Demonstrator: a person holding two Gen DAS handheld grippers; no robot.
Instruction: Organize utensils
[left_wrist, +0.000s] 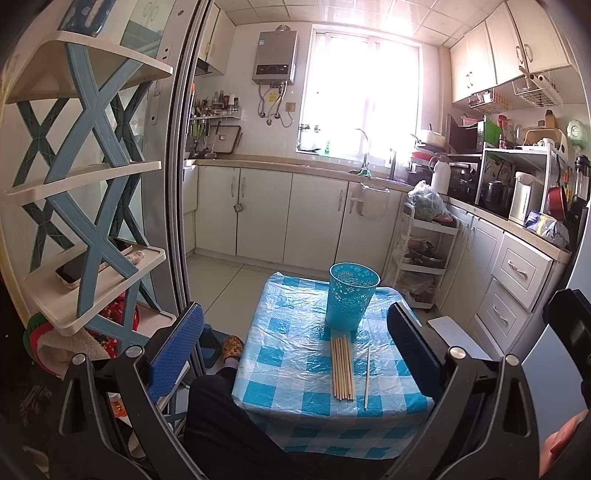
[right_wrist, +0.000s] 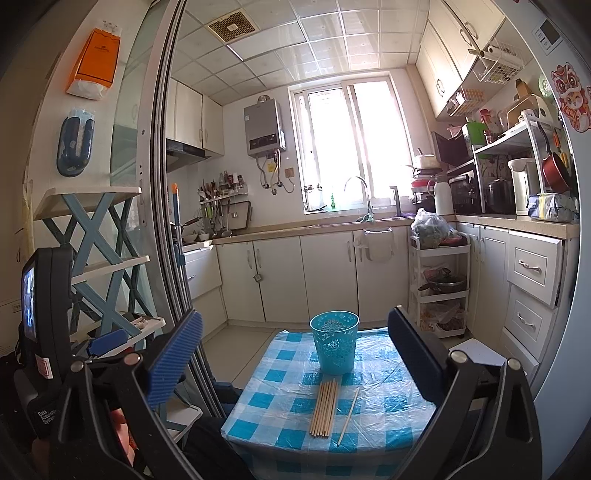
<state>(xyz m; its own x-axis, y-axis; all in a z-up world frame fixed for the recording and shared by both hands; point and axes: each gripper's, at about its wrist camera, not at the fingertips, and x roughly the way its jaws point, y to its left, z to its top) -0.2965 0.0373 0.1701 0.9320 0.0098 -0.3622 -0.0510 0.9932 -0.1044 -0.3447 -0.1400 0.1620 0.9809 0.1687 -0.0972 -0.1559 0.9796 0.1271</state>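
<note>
Left wrist view: nothing done yet, chopsticks (left_wrist: 343, 367) and one loose stick (left_wrist: 366, 376) lie on table (left_wrist: 280, 332), teal holder (left_wrist: 351, 295) looks empty, left gripper (left_wrist: 295, 347) and right gripper (right_wrist: 295, 354) both spread wide, holding nothing.

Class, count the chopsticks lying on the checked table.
8: seven side by side in a bundle before the blue basket, one single chopstick apart, right of them.

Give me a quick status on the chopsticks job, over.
Left gripper and right gripper open, empty, above the table. Chopstick bundle and one stray chopstick lie flat beside the teal basket. Nothing in the way.
</note>
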